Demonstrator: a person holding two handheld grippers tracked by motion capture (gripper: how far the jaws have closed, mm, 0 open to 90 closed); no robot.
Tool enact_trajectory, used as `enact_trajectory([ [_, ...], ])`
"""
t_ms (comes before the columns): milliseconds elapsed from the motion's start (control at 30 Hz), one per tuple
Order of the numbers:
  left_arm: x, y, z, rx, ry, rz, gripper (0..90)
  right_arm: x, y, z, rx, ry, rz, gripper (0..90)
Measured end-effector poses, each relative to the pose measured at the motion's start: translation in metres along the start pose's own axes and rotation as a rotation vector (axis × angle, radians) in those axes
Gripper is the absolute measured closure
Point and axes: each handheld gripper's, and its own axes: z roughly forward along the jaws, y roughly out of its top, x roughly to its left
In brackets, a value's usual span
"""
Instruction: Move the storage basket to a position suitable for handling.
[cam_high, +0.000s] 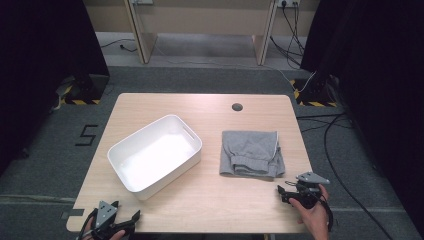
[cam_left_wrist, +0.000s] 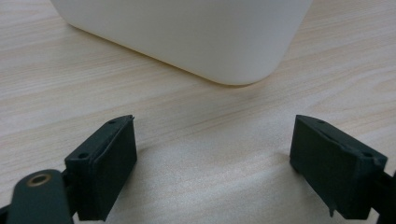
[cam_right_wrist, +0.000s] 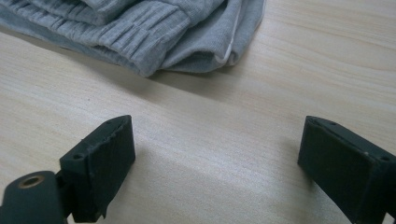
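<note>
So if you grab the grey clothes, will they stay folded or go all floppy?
Probably floppy: the grey clothes are soft knit, folded in loose layers, so lifting one edge would likely let them unfold and droop. They look light. On the table they would more likely bunch than slide if pushed.

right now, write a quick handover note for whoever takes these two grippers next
Left gripper: open, holding nothing, at the near left table edge in front of the white bin.
Right gripper: open, holding nothing, just short of the folded grey garment.
Done: the garment lies folded on the table, right of the bin.
Left: the bin looks empty; likely next, grip the garment and put it in.
</note>
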Motion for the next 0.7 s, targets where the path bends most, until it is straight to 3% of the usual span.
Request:
enact_trajectory([
  [133, 0.000, 0.001, -0.001, 0.001, -0.009, -0.019, 14.8, 0.000, 0.000, 0.000, 0.000, 0.000, 0.000, 11.7],
  [267, 0.006, 0.002, -0.002, -0.014, -0.021, -0.066, 16.4, 0.000, 0.000, 0.000, 0.000, 0.000, 0.000, 11.8],
  [533, 0.005, 0.010, -0.004, -0.043, -0.026, -0.062, 16.4, 0.000, -0.001, -0.002, -0.011, 0.004, 0.001, 17.4],
  [600, 0.006, 0.017, -0.006, -0.063, -0.044, -0.066, 16.3, 0.000, -0.001, -0.002, -0.013, 0.005, 0.000, 17.8],
  [700, 0.007, 0.023, -0.005, -0.078, -0.038, -0.057, 16.0, 0.000, -0.001, -0.002, -0.013, 0.005, 0.001, 17.7],
])
